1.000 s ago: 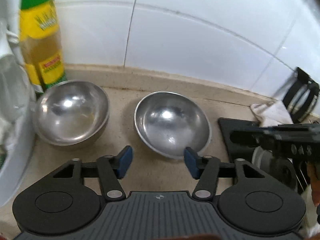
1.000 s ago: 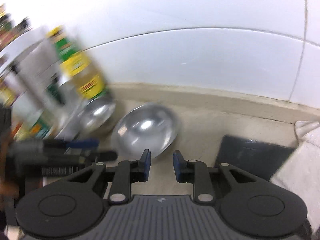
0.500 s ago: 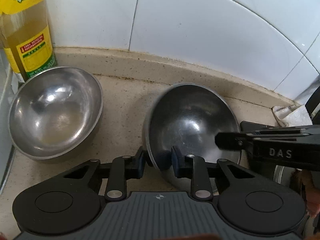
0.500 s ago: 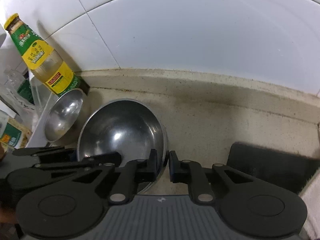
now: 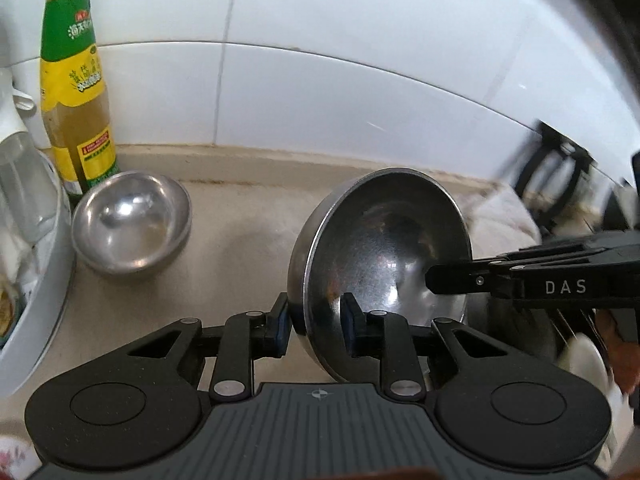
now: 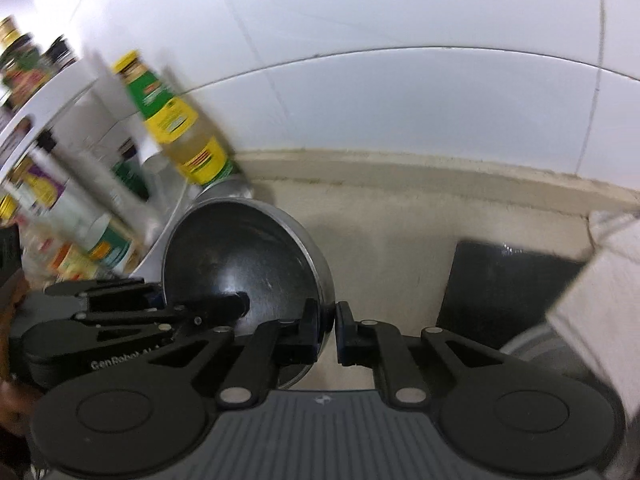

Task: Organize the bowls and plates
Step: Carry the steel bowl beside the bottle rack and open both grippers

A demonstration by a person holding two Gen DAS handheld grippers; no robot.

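Raised since before, tilted shiny steel bowl (image 5: 384, 248), both hand-held grippers clamping its rim.

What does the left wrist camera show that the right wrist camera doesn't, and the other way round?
Only the left wrist view shows the second steel bowl sitting whole on the counter, with a floral dish edge at bottom left. Only the right wrist view shows the white condiment rack full of bottles and the black mat. Both show the tilted steel bowl, gripped at opposite rims by the left gripper and right gripper, plus the green-labelled sauce bottle.
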